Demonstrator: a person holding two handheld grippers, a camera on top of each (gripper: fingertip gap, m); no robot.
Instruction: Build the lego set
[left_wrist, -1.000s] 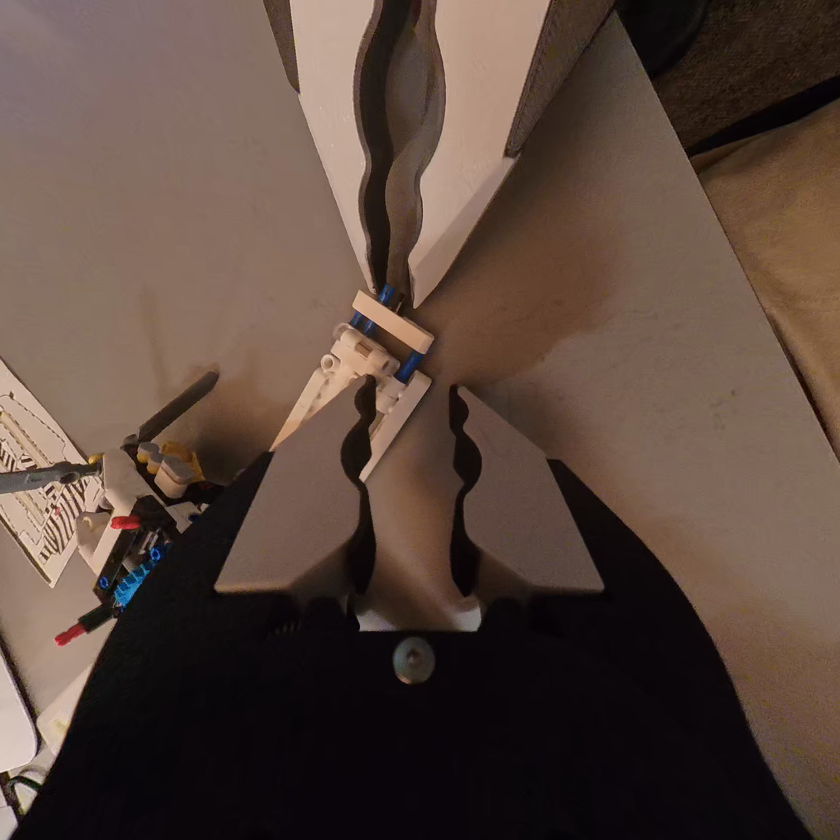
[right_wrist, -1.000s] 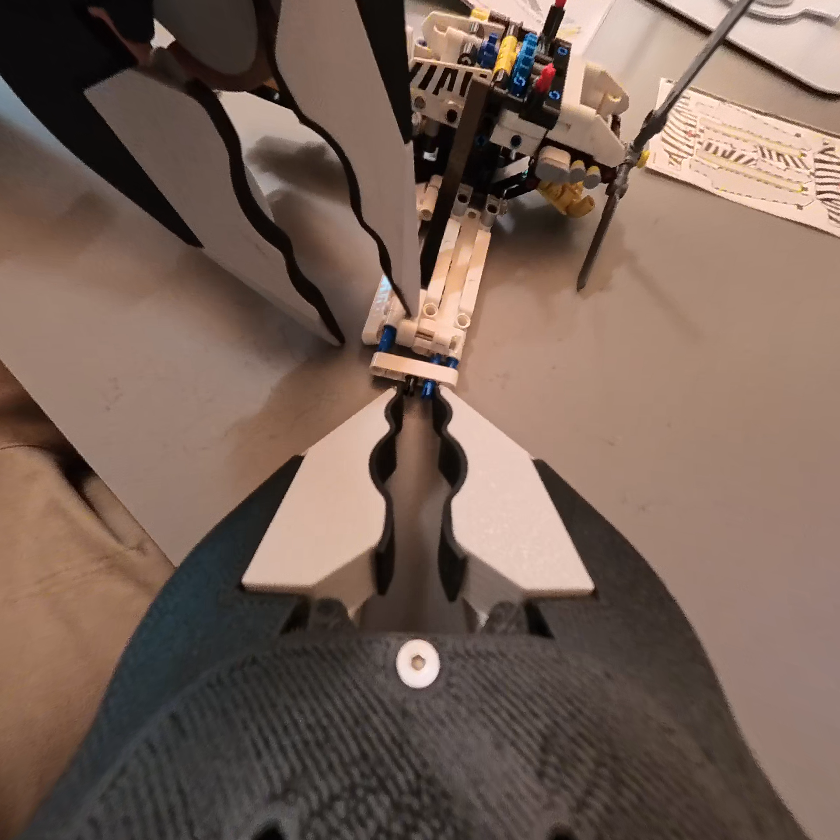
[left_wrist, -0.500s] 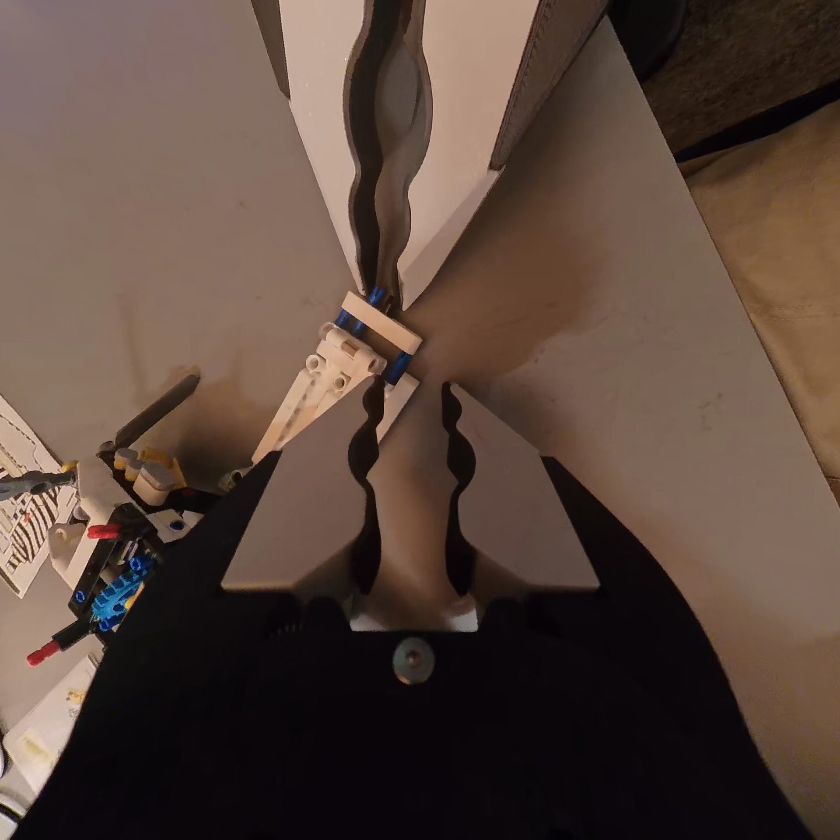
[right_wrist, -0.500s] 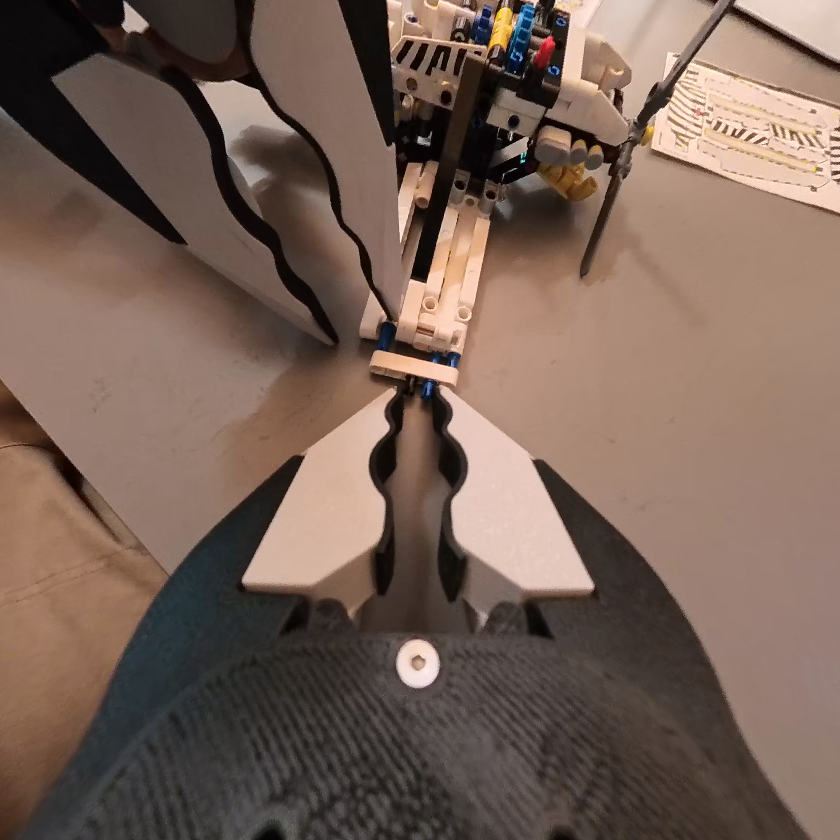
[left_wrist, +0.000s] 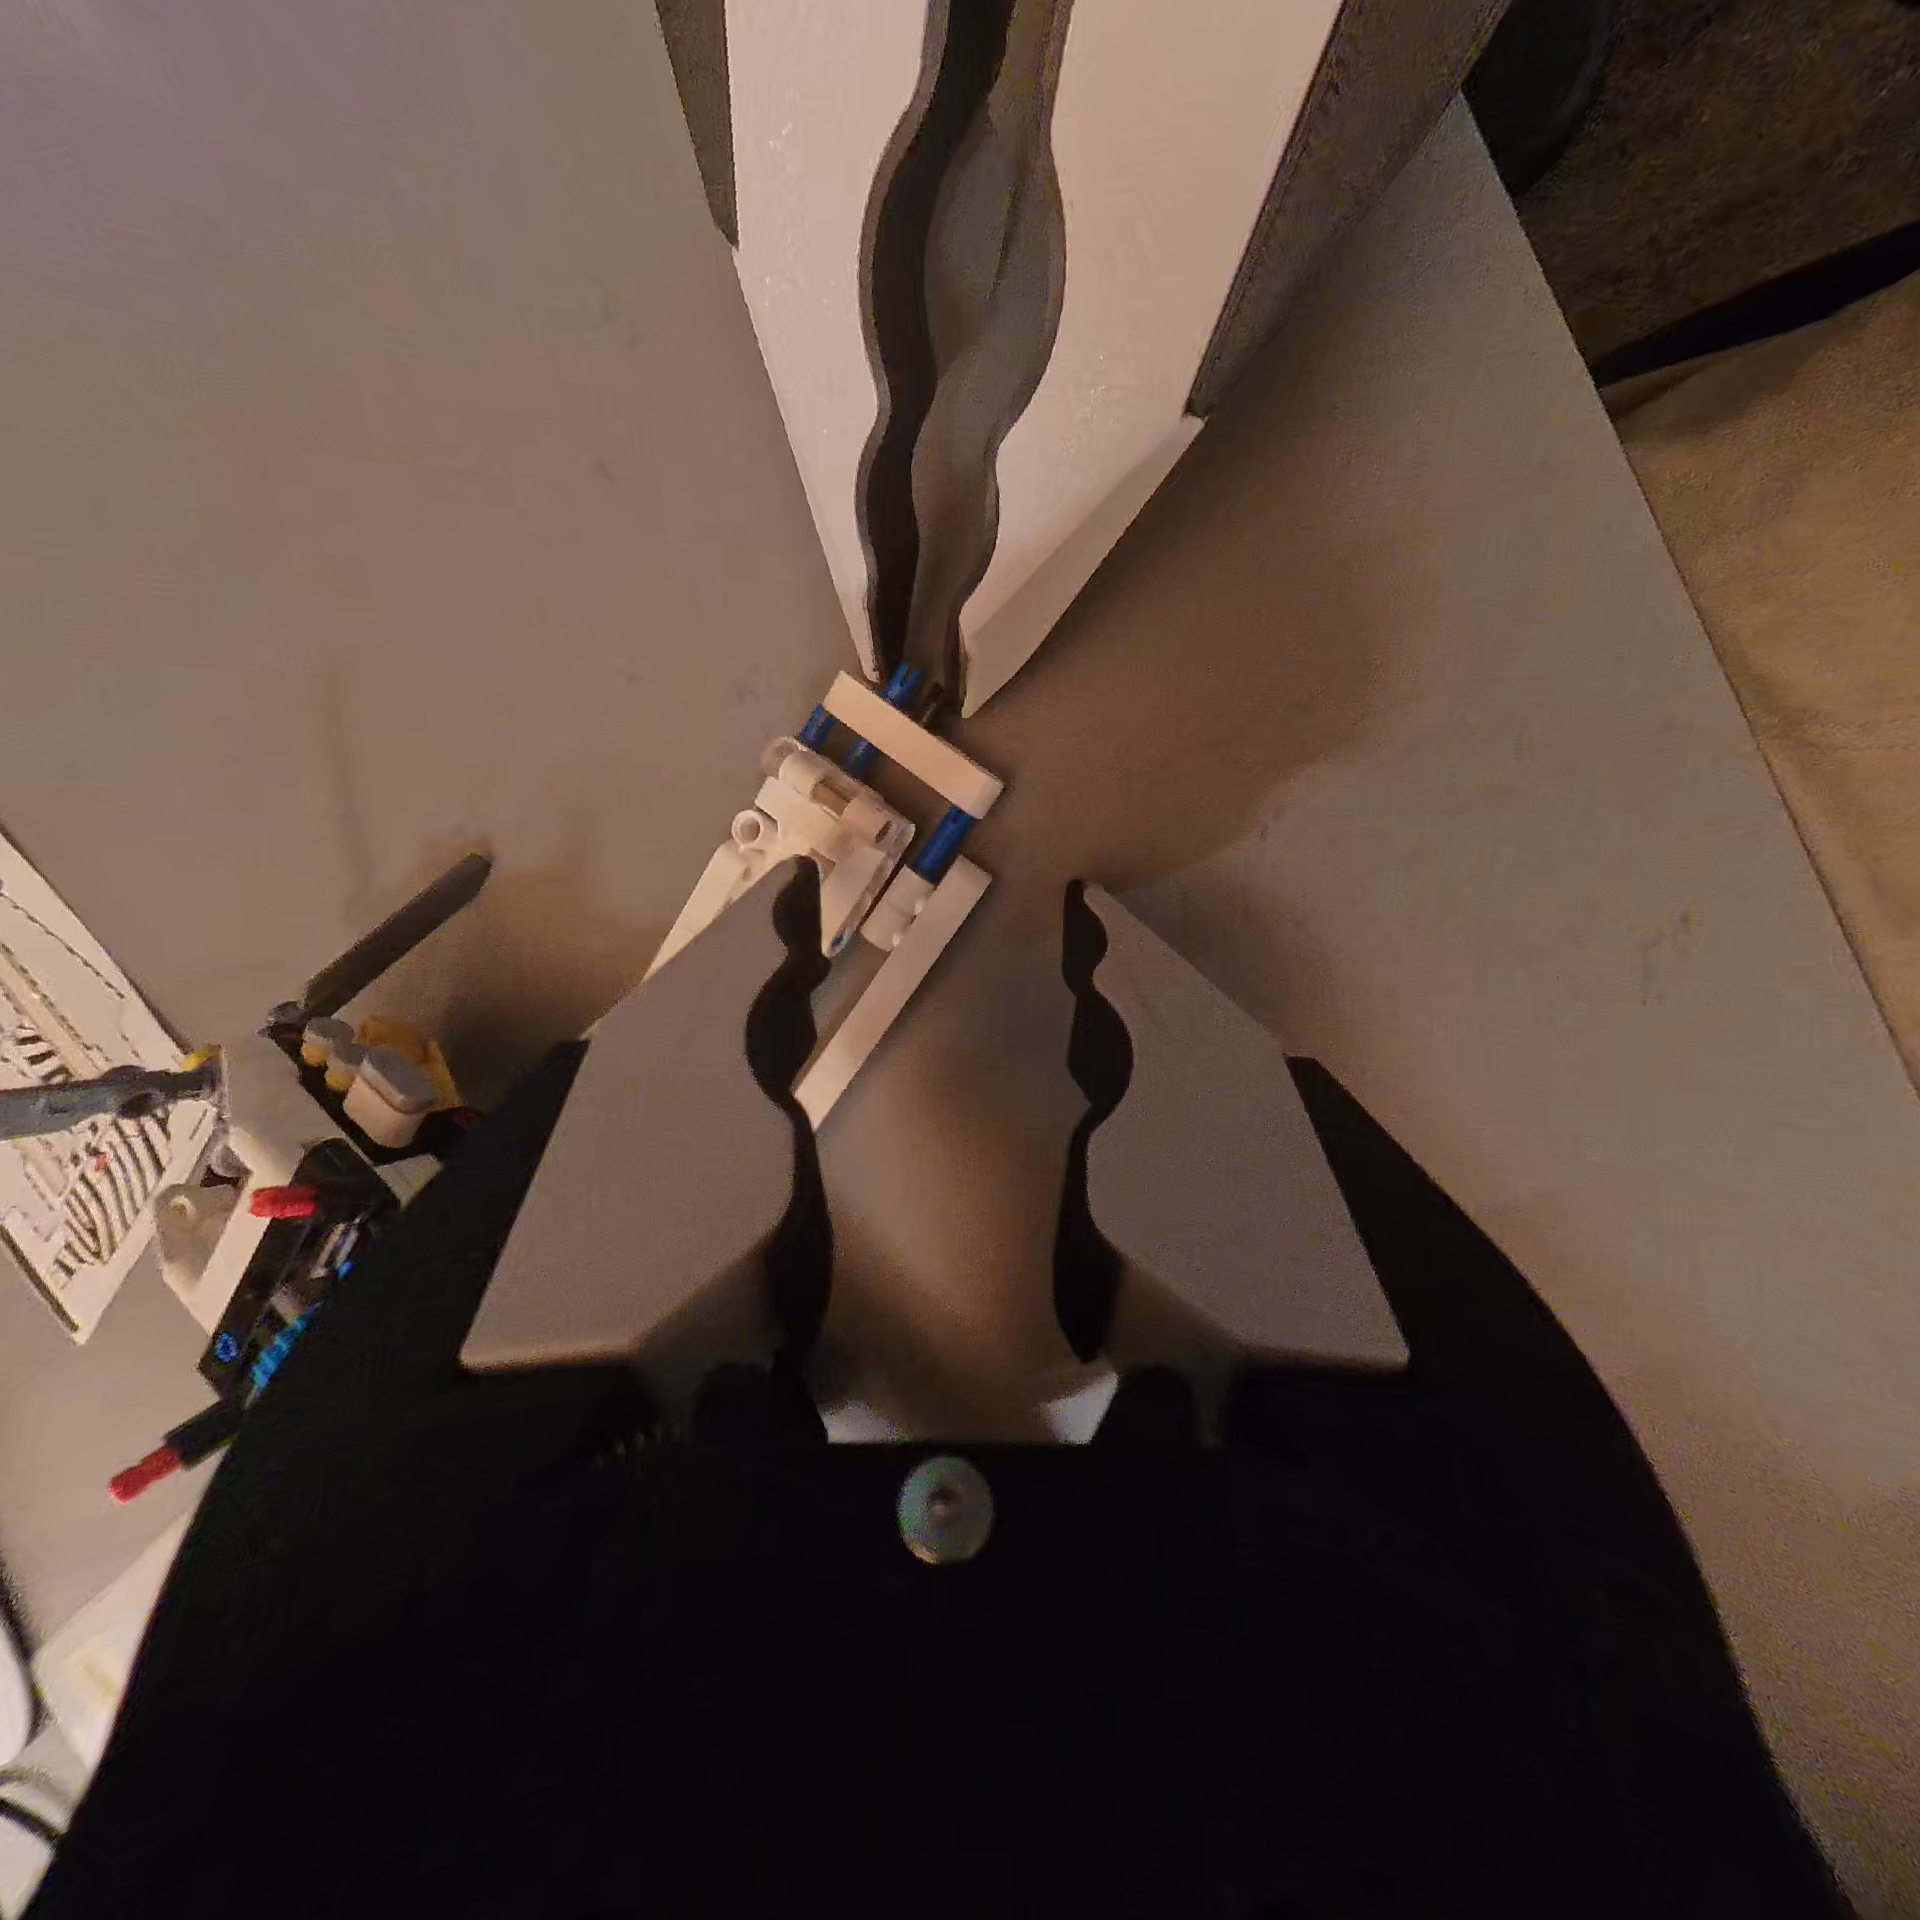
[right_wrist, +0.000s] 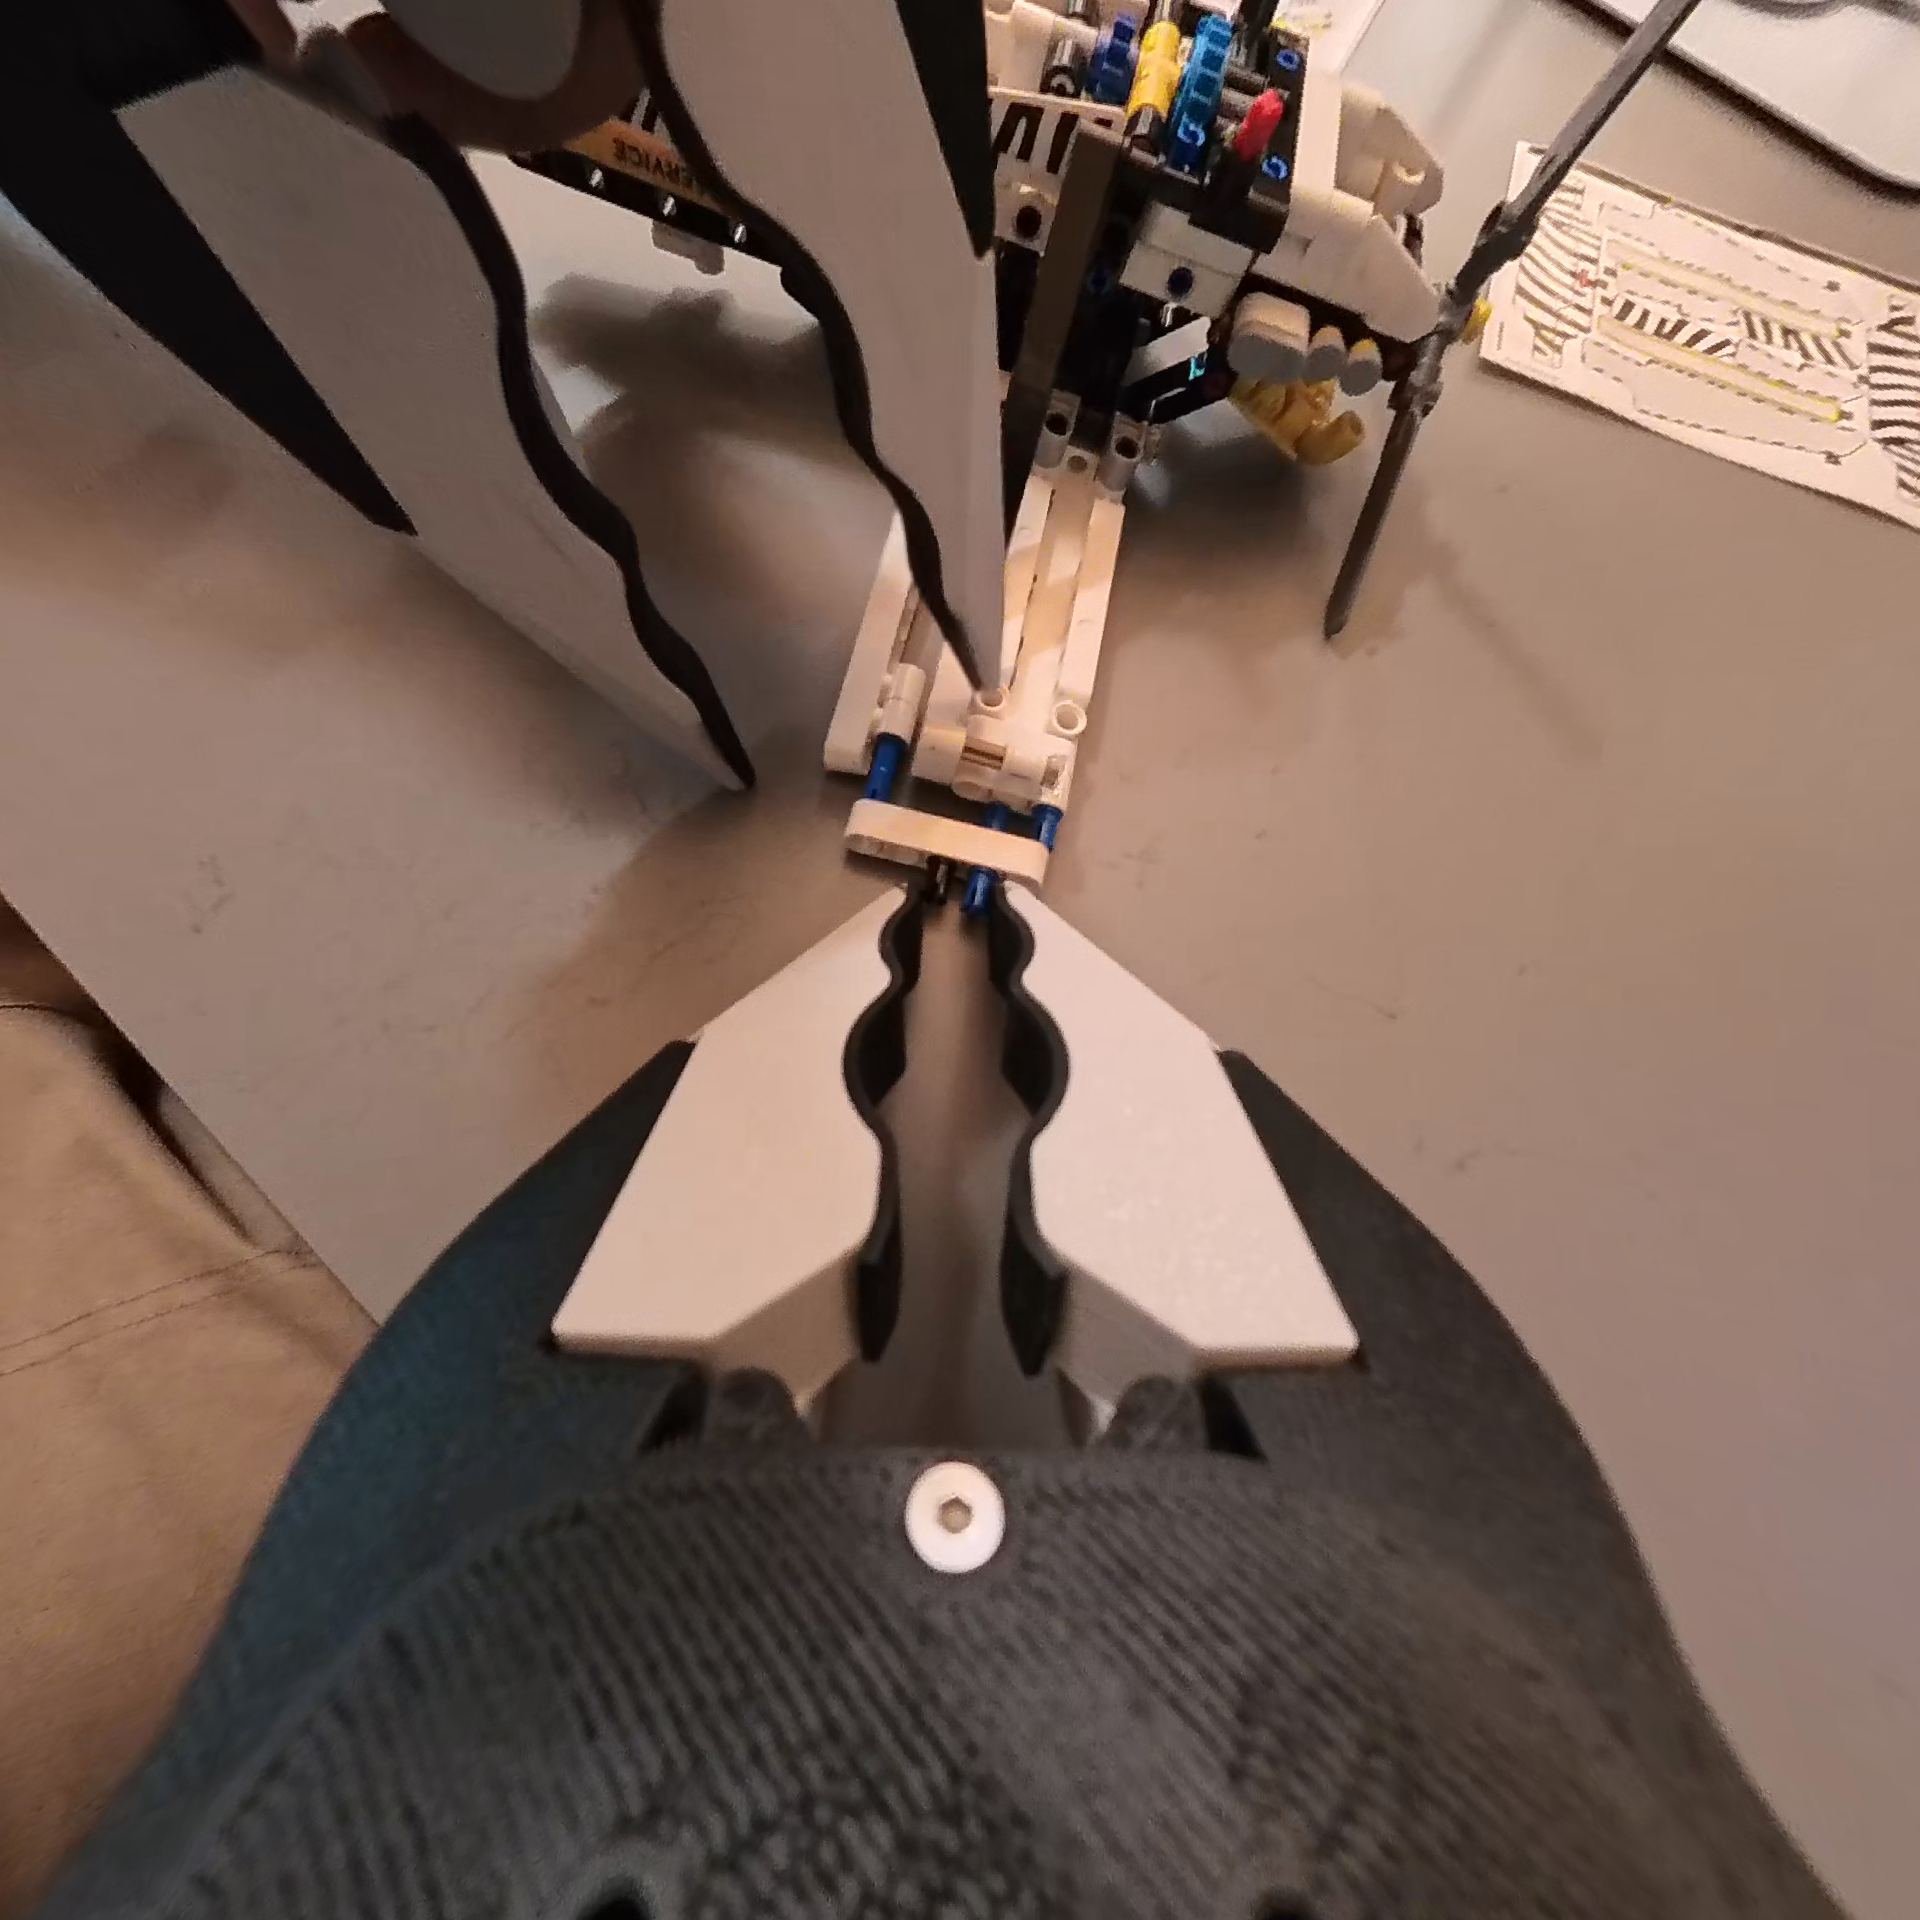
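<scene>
The lego helicopter lies on the grey table, with its white tail boom pointing at my right gripper. A white beam hangs on blue pins at the boom's end. The right gripper is shut on a blue pin that sticks out of that beam. My left gripper is open over the boom. In the right wrist view, one of its fingertips rests on the boom's end and the other stands on the table. The beam also shows in the left wrist view.
A striped sticker sheet lies right of the model. A grey rotor blade reaches down to the table. The table edge runs along the left of the right wrist view, with a beige cushion beyond it. The tips of both grippers are at nearly the same place. Between my left fingertips and the lego helicopter there is roughly 9 cm. It is also in sight in the left wrist view.
My left gripper first narrowed, then opened wider, and its inner fingertip has shifted onto the boom's end. The right gripper has kept its hold on the pin.
</scene>
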